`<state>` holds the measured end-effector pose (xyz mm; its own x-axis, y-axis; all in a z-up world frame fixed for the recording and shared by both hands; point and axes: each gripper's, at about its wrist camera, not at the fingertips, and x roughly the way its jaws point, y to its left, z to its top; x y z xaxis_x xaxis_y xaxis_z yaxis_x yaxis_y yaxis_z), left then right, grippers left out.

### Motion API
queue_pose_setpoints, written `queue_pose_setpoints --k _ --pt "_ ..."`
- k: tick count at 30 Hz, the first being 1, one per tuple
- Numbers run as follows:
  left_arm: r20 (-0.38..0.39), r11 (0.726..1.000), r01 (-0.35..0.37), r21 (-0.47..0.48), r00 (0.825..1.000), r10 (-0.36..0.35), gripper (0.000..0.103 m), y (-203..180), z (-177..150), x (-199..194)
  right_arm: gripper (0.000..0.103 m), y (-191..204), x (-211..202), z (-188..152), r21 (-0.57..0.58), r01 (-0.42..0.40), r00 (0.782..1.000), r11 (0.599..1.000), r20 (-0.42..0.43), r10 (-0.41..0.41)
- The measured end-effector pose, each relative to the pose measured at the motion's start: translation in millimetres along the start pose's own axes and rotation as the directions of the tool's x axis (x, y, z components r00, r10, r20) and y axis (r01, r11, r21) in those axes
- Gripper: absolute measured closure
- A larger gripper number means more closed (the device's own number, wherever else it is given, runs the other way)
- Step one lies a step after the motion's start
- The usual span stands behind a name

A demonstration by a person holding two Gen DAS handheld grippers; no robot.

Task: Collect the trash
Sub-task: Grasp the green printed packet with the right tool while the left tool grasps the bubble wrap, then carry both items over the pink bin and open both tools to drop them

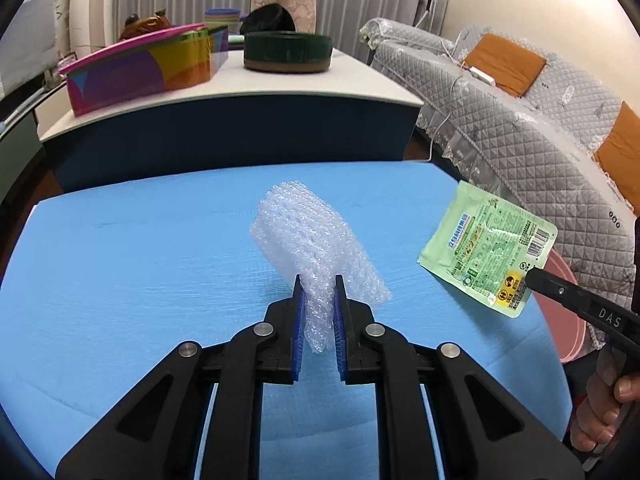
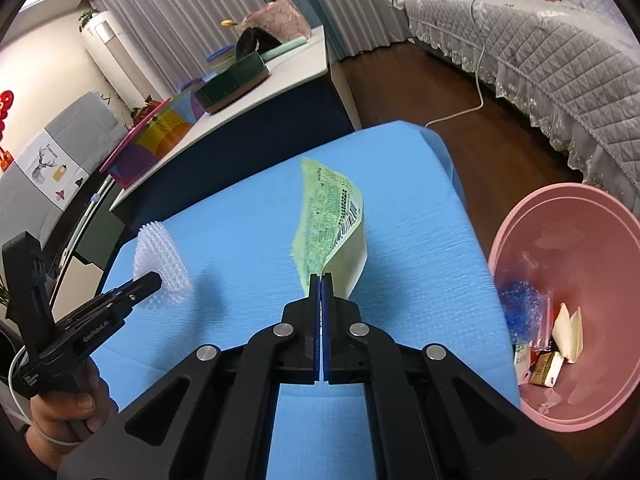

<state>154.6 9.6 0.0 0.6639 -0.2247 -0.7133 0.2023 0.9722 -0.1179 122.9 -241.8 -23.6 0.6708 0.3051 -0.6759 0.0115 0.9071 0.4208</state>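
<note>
Left claw clamped on a crumpled piece of clear bubble wrap; its blue pads press the lower edge, and the rest of the wrap stands up ahead of the tips, lifted off the bench, which is covered by a light blue textured mat. From the right wrist view the same wrap pokes out of the left claw, with a hand on the grip below.

Right claw fully closed on a flat light-green plastic snack wrapper with barcode and printed text, gripped at its bottom corner; the wrapper rises above the mat, curled and tilted. In the left wrist view the wrapper hangs at the bench's right edge, pinched at its lower right by the right claw; a hand holds that tool.

Round pink plastic basin sits on the dark wood floor just right of the bench, below its level. Inside: blue-tinted bubble wrap, a cream folded paper piece, a small brown carton. Neither held item is over the basin.

Behind: a white-topped dark cabinet with a multicoloured box and a dark green round tin; a grey quilted sofa on the right.
</note>
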Motion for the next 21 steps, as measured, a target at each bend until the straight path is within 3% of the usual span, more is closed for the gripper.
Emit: queue_pose_setpoints --k 8,21 --pt "0.042 1.000 0.023 -0.017 0.999 -0.022 0.091 -17.0 -8.9 -20.7 0.103 2.1 -35.5 1.9 -0.027 0.003 0.999 1.000 0.041 -0.002" --pt "0.134 0.998 0.061 0.031 0.989 -0.065 0.091 -50.2 -14.9 -47.2 0.103 -2.1 -116.2 36.0 -0.112 0.037 0.992 0.993 0.120 -0.023"
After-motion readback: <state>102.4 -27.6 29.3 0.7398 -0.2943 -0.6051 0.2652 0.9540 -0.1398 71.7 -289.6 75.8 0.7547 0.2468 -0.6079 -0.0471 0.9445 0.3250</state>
